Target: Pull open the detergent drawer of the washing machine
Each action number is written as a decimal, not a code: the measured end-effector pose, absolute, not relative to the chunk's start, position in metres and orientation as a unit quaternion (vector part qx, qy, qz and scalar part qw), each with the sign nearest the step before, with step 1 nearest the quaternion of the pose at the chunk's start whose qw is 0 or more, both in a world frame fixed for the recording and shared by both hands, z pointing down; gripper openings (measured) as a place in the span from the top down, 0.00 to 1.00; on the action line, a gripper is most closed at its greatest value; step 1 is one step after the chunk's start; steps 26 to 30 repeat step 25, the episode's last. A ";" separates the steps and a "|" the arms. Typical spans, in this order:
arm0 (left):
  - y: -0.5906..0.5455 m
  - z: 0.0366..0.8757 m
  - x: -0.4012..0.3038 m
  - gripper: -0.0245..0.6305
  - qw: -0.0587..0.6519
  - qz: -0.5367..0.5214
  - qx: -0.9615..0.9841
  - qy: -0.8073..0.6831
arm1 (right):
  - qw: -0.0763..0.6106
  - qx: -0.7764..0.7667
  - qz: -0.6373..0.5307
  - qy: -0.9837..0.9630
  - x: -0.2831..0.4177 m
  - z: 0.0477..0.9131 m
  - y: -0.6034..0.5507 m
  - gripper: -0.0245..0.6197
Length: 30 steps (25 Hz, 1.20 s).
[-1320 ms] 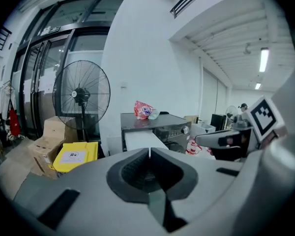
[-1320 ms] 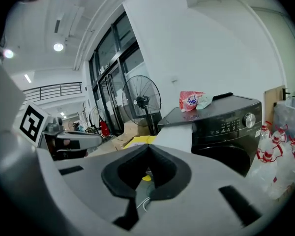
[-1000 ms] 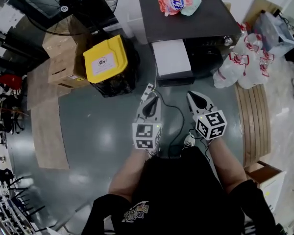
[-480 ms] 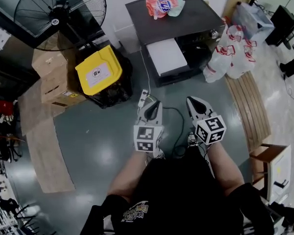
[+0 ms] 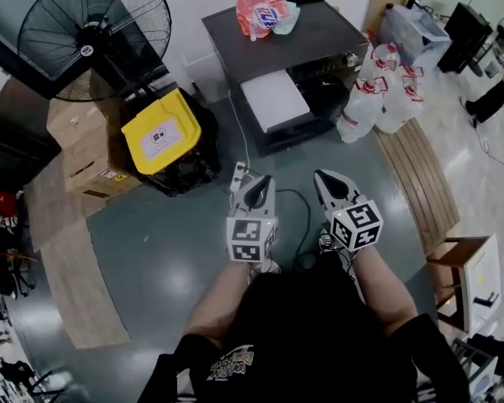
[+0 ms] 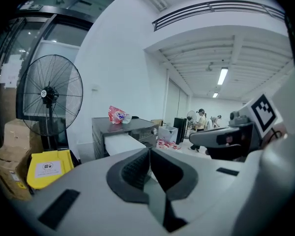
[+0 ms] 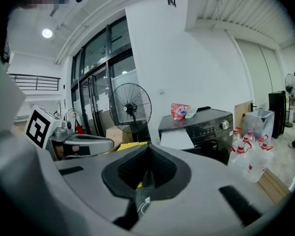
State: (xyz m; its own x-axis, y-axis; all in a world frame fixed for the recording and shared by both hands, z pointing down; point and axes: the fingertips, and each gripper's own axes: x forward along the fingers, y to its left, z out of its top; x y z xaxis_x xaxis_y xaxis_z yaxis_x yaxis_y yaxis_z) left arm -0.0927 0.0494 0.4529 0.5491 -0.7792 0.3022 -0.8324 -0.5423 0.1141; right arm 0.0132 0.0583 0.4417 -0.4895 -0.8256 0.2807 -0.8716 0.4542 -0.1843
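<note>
Washing machine [image 5: 294,44] reads charcoal-black on my screen, with a white slab [image 5: 273,99] bright at its front. On top there's a pink-red bag [image 5: 260,15] with blue print. The bin lid [image 5: 160,133] is yellow with a white label, and the sack [image 5: 193,164] under it is black. Black fan [image 5: 88,49], brown cardboard boxes [image 5: 84,154], glossy grey-green floor [image 5: 168,250]. My left gripper [image 5: 263,180] and right gripper [image 5: 321,177] are pale grey with black pads [image 6: 135,168]. Each marker cube [image 5: 250,240] shows black-and-white squares. The clear bottles [image 5: 378,91] carry red-and-white labels.

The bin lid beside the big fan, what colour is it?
Yellow. The lid shows best in the head view, seen from above.
</note>
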 end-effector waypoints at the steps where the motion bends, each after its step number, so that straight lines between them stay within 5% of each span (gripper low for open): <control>1: 0.049 0.452 -0.091 0.94 0.123 0.107 0.872 -0.461 | 0.076 0.501 0.151 -0.849 0.014 0.441 0.059 0.96; 30: 0.063 0.447 -0.076 0.94 0.109 0.116 0.879 -0.450 | 0.064 0.510 0.153 -0.844 0.028 0.439 0.077 0.96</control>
